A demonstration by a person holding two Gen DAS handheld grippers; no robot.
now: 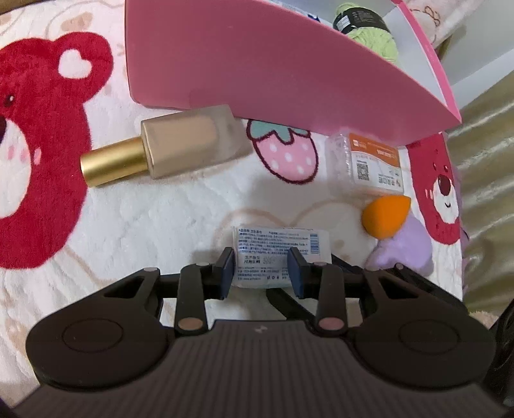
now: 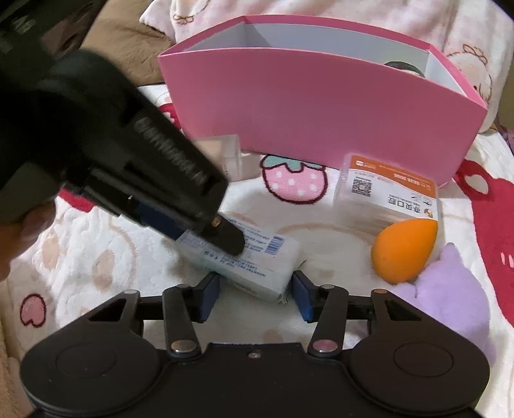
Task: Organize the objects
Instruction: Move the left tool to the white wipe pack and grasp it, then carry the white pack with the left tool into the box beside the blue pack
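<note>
A white packet (image 1: 276, 244) with blue print lies on the bear-pattern blanket (image 1: 144, 218). My left gripper (image 1: 261, 270) is shut on it, blue pads pressed to both its sides. In the right wrist view the left gripper (image 2: 225, 241) reaches in from the upper left and covers the far end of the packet (image 2: 253, 273). My right gripper (image 2: 257, 297) is open around the packet's near end, with a thin gap at each pad. The pink box (image 2: 321, 106) stands open-topped just behind.
A gold-capped foundation bottle (image 1: 180, 141) lies left of the strawberry print. A clear case with an orange label (image 2: 388, 189), an orange makeup sponge (image 2: 403, 254) and a purple plush (image 2: 449, 289) sit to the right. Green yarn (image 1: 369, 29) is inside the pink box (image 1: 257, 64).
</note>
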